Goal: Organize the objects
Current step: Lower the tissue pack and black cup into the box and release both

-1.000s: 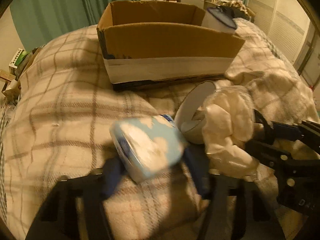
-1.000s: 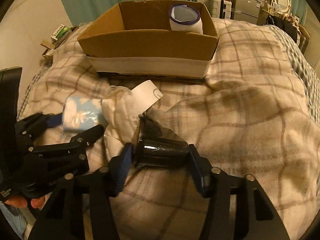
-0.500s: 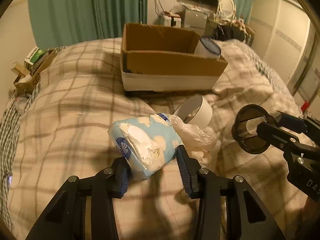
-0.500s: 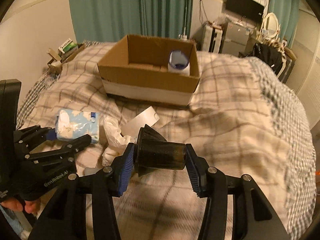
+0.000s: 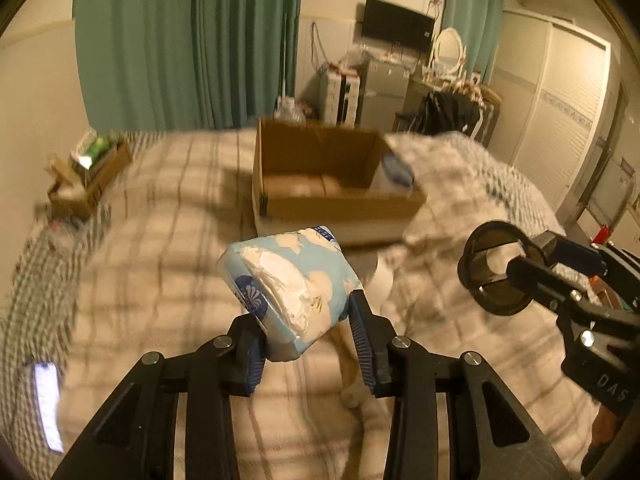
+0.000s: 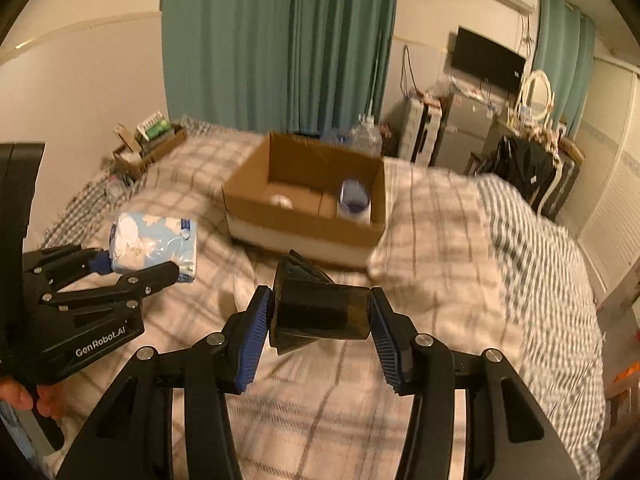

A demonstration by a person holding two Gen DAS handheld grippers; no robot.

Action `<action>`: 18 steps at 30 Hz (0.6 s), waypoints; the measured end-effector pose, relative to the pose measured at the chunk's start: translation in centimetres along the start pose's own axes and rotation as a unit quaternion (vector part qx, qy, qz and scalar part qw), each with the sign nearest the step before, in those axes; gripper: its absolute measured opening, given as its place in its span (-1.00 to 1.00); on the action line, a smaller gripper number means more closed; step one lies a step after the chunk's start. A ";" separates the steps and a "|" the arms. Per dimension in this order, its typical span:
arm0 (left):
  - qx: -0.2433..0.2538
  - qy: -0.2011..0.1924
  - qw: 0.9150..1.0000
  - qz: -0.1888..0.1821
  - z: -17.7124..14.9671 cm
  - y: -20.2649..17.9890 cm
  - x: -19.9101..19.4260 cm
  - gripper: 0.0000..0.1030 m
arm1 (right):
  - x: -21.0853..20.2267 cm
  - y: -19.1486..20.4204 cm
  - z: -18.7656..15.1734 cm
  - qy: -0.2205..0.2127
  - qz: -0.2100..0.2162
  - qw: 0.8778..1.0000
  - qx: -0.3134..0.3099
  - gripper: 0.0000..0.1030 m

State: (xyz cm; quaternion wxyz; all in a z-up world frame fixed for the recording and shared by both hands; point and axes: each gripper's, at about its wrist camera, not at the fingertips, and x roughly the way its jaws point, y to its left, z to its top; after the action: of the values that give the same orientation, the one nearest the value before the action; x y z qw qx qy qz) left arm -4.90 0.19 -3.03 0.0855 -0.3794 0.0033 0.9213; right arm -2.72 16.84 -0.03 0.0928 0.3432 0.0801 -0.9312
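Observation:
My left gripper (image 5: 306, 336) is shut on a light blue tissue pack (image 5: 290, 284) and holds it above the plaid bed; it also shows in the right wrist view (image 6: 154, 242). My right gripper (image 6: 318, 322) is shut on a black funnel-shaped nozzle (image 6: 320, 310), also held in the air, and seen at the right of the left wrist view (image 5: 498, 268). An open cardboard box (image 5: 336, 182) stands on the bed ahead, with a white cup with a blue rim (image 6: 354, 196) in its right corner.
White cloth and a white tape roll (image 5: 380, 276) lie on the bed (image 6: 460, 248) below the tissue pack. A lit phone (image 5: 48, 400) lies at the left. A crate of items (image 6: 150, 140) sits by the wall. Furniture (image 6: 520, 148) stands behind the bed.
Both grippers have risen well above the bed with their objects. The tissue pack and black nozzle left the blanket; the box now looks farther and lower.

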 end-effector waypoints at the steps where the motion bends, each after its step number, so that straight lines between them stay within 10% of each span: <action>1: 0.002 -0.010 1.000 -0.001 1.2 0.1 -0.5 -0.26 | -0.3 0.1 0.6 -0.006 -0.001 1.000 -0.005 -0.06; 18: 0.041 -0.080 0.996 0.025 17.1 0.7 2.6 -0.26 | 2.0 -3.0 17.5 -0.088 -0.010 0.995 -0.050 -0.06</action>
State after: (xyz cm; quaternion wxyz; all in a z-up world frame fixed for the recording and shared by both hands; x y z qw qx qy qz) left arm -18.78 1.09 7.23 0.0783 -0.3008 0.0437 0.9495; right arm -15.82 15.78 12.10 0.1069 0.2535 0.1215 -0.9537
